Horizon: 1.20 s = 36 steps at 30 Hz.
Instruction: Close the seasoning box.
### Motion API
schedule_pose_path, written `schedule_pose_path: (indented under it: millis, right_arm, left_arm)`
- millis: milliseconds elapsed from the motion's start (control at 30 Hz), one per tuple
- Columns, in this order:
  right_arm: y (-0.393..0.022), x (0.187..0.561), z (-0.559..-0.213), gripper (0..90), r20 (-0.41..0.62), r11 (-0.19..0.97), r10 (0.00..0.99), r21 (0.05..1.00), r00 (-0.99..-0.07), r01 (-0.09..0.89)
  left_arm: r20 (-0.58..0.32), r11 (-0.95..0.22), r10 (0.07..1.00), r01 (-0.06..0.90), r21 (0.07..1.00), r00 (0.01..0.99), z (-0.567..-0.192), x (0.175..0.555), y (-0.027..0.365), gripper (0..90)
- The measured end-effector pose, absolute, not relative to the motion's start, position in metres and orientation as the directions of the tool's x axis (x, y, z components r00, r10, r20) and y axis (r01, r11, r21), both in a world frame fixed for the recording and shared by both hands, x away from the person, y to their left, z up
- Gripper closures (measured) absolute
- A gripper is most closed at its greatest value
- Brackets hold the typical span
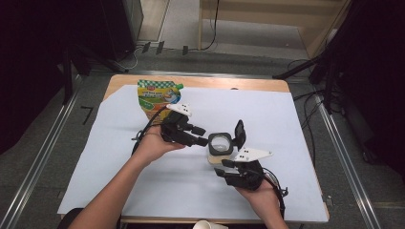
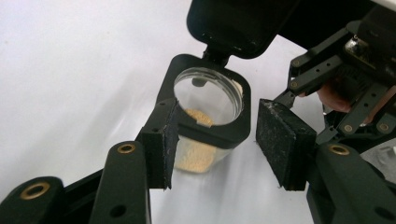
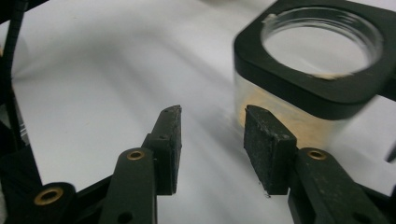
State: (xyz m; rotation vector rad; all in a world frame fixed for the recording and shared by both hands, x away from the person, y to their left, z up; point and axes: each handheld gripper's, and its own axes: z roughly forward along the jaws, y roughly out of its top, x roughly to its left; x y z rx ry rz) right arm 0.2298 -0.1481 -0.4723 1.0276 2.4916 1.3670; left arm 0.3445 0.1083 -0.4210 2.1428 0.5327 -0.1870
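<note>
A clear jar (image 1: 220,143) with a black square collar stands mid-table, its black flip lid (image 1: 239,133) raised. Tan granules lie in its bottom (image 2: 196,158). My left gripper (image 1: 200,136) comes at it from the left. In the left gripper view the jaws (image 2: 219,149) are open around the jar (image 2: 210,107): the left pad (image 2: 161,149) lies against the collar's corner and the right pad (image 2: 280,140) stands off it. My right gripper (image 1: 224,167) sits just in front of the jar. Its jaws (image 3: 212,135) are open with nothing between them, and the jar (image 3: 313,70) is just beyond the right pad (image 3: 266,140).
A green and yellow spouted pouch (image 1: 155,98) lies at the back left of the white sheet (image 1: 296,124) that covers the wooden table. A paper cup (image 1: 207,225) peeks in at the front edge. Cables and dark stands ring the table.
</note>
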Motion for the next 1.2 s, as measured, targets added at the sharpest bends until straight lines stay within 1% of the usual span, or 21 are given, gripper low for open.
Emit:
schedule_pose_path:
  millis: [133,400,700,833,1200]
  right_arm:
    - [-0.142,0.230,-0.472,57.4,0.207,0.370,0.598,0.786,-0.775,0.496]
    - [-0.133,0.229,-0.473,58.4,0.199,0.384,0.564,0.796,-0.801,0.468]
    - [-0.127,0.230,-0.474,55.9,0.201,0.398,0.544,0.793,-0.815,0.461]
    - [-0.125,0.230,-0.474,54.8,0.201,0.401,0.541,0.792,-0.817,0.460]
    - [-0.118,0.229,-0.477,54.2,0.195,0.428,0.528,0.780,-0.827,0.457]
  left_arm:
    - [-0.331,-0.498,0.312,0.450,0.741,0.891,-0.421,0.345,0.117,48.3]
    - [-0.321,-0.540,0.330,0.457,0.707,0.888,-0.423,0.346,0.135,47.5]
    - [-0.317,-0.486,0.389,0.485,0.727,0.865,-0.415,0.350,0.166,47.2]
    - [-0.299,-0.483,0.426,0.494,0.723,0.854,-0.412,0.352,0.180,46.8]
    - [-0.318,-0.421,0.485,0.537,0.731,0.814,-0.410,0.360,0.219,44.9]
